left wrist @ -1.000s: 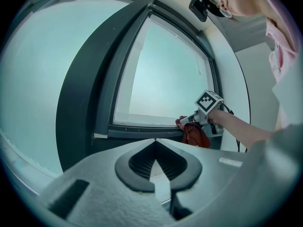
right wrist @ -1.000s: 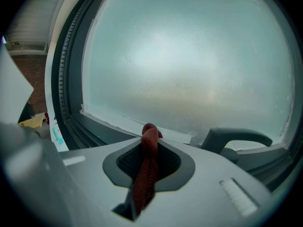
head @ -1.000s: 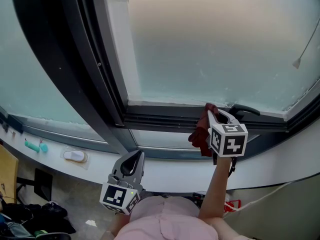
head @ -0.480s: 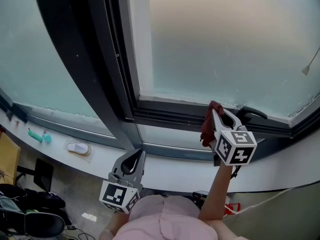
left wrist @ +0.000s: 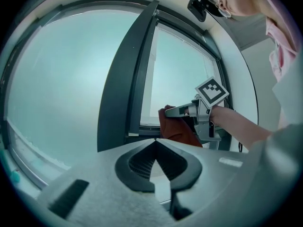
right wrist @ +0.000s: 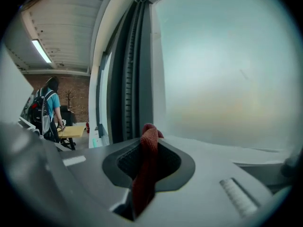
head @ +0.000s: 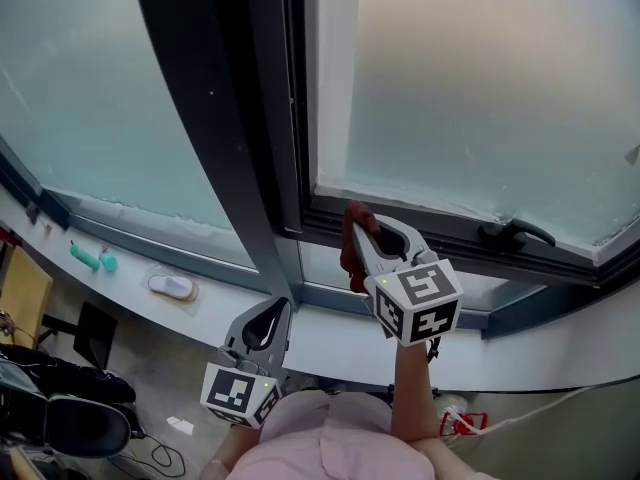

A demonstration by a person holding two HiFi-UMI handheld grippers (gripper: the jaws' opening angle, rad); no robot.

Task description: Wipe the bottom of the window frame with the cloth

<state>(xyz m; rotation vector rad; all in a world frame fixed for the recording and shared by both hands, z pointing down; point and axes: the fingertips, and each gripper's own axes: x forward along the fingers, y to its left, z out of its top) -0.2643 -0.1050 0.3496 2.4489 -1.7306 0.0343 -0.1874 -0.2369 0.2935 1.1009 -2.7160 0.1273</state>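
Rust-red cloth point(head: 352, 244), coarse knitted weave, bunched into a narrow fold; pinched between the two pads of the right gripper point(head: 366, 234), one crest standing proud of the tips, the rest hanging below them; the right gripper view shows the fold point(right wrist: 147, 162) filling the ribbed black throat of the jaws point(right wrist: 148, 148).
Position: cloth lies over the bottom rail point(head: 440, 230) of the window frame, near the corner where the rail meets the upright post point(head: 225, 138) at its 9 o'clock; whether it touches the rail cannot be told.
Frame: dark grey metal, grooved, long straight sections; frosted pale glass point(head: 480, 88) above.
Handle point(head: 516, 233): black, curved lever, on the rail at 3 o'clock of the cloth.
Left gripper point(head: 271, 313): grey plastic, teardrop-shaped head, at 7 o'clock of the right one and well apart from it; its tips pressed together point(left wrist: 155, 144), nothing between them.
Sill point(head: 335, 336): white, smooth, curved band below the frame.
Sundries on the sill, at 9 o'clock: teal item point(head: 92, 258), small; white oval item point(head: 172, 287), rounded.
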